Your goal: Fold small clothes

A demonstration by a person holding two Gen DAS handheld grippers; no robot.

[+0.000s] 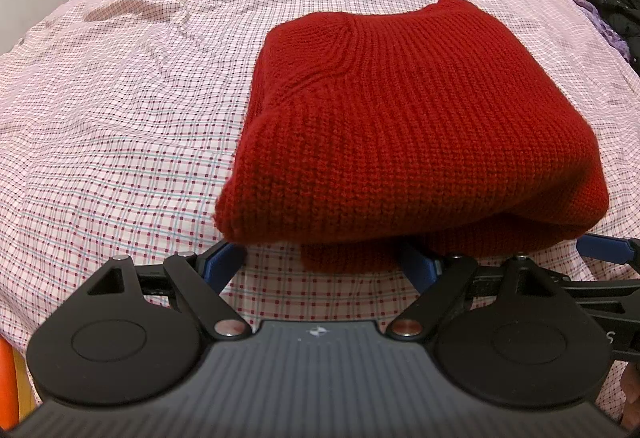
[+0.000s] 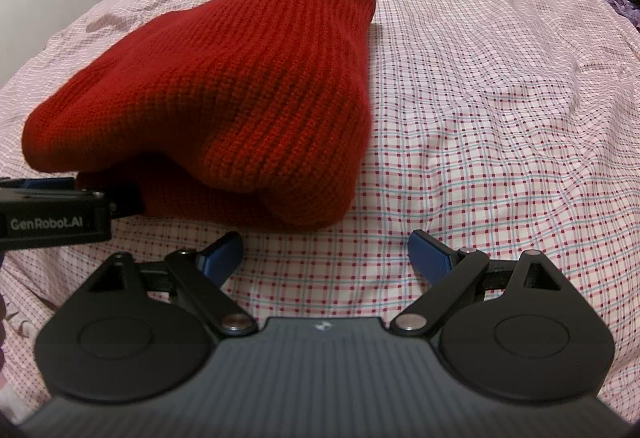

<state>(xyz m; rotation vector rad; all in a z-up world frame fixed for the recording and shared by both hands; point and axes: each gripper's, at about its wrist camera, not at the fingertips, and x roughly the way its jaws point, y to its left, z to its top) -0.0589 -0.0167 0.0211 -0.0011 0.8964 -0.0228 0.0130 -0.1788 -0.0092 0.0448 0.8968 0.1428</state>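
Red sweater (image 1: 408, 126) folded up on the checked bed sheet (image 1: 120, 142)

Left view: sweater fills center-right, left gripper (image 1: 324, 264) spread wide just under its near edge. Right view: sweater (image 2: 224, 98) sits upper left, right gripper (image 2: 326, 252) also wide apart, just short of it, holding nothing.

Red knit sweater (image 1: 420, 110), pink checked sheet (image 1: 120, 118), blue fingertips (image 2: 430, 258)

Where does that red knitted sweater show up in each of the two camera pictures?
Left wrist view: the folded red sweater fills the centre and right, just beyond the open left gripper.
Right wrist view: the sweater sits at left and centre, ahead and left of the open right gripper.
Shared landmark: the pink checked bedsheet beneath it.
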